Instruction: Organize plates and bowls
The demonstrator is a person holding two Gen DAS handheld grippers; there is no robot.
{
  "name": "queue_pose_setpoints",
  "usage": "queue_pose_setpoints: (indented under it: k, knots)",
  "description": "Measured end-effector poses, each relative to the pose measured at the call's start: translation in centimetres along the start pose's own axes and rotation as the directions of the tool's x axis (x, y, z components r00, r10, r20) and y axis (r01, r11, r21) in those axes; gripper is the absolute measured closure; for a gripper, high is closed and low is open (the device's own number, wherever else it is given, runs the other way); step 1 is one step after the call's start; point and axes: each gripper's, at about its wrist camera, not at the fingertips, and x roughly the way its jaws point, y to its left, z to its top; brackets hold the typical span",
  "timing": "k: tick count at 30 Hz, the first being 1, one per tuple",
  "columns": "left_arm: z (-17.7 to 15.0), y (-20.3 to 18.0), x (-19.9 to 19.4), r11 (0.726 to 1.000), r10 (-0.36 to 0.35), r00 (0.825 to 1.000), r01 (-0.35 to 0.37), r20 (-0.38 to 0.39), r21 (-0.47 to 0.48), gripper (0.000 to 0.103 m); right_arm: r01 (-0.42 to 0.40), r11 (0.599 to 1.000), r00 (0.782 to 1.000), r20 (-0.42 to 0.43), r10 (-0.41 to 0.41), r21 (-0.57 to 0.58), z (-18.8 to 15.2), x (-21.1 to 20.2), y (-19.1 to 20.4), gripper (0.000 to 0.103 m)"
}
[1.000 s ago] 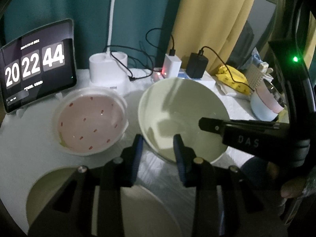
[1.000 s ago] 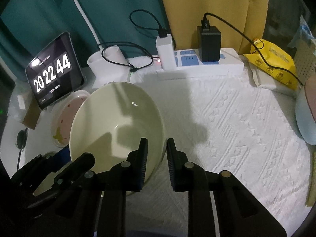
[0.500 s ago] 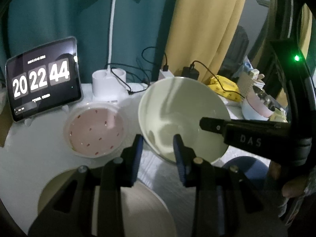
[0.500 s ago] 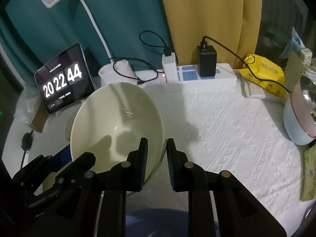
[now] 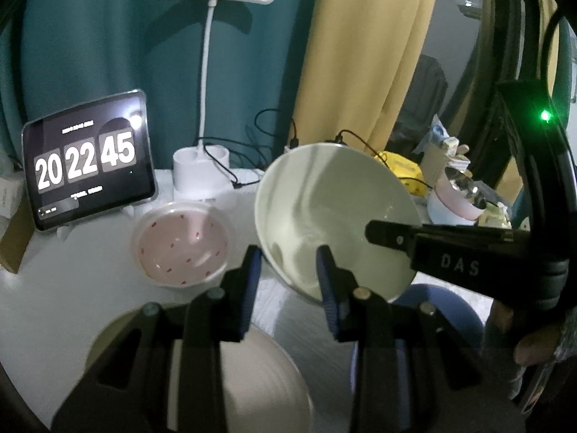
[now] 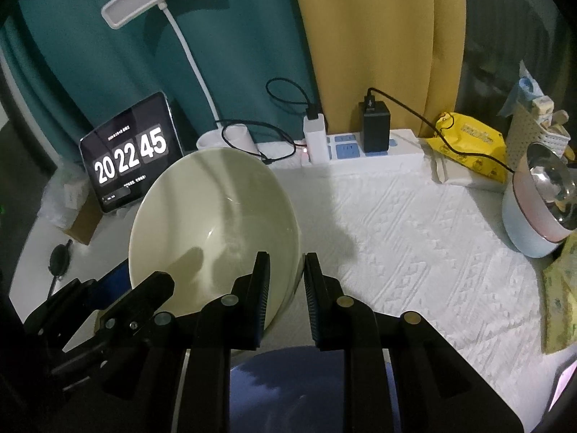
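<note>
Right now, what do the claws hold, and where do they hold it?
Both claws grip the green bowl by its rim: the left claw on the near-left edge, the right claw on the opposite side.

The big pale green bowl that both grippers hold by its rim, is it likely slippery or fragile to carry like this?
The pale green bowl looks glazed and shiny, so the thin rim may slip in the right gripper and left gripper. It seems rigid ceramic, probably breakable if dropped. It is tilted and gripped only at its rim, so it may swing.

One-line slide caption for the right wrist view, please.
Both grippers clamp a large pale green ceramic bowl by its rim, tilted above the white textured tablecloth.
</note>
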Motion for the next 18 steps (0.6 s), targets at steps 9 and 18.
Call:
queue_pose_setpoints:
  k: [9,18]
  knots:
    - [-0.4,-0.8,-2.1,1.0,-0.015,1.0,0.015,0.024,0.01,0.07,0.008,1.0,0.999,0.032,-0.008,0.001,-0.9,-2.2,0.3,0.082]
    - [-1.0,-1.7,-4.1,0.999,-0.022,0.999,0.021,0.043,0.025,0.07,0.011,1.0,0.998,0.058,-0.011,0.005,-2.1,-4.3,0.5,0.082]
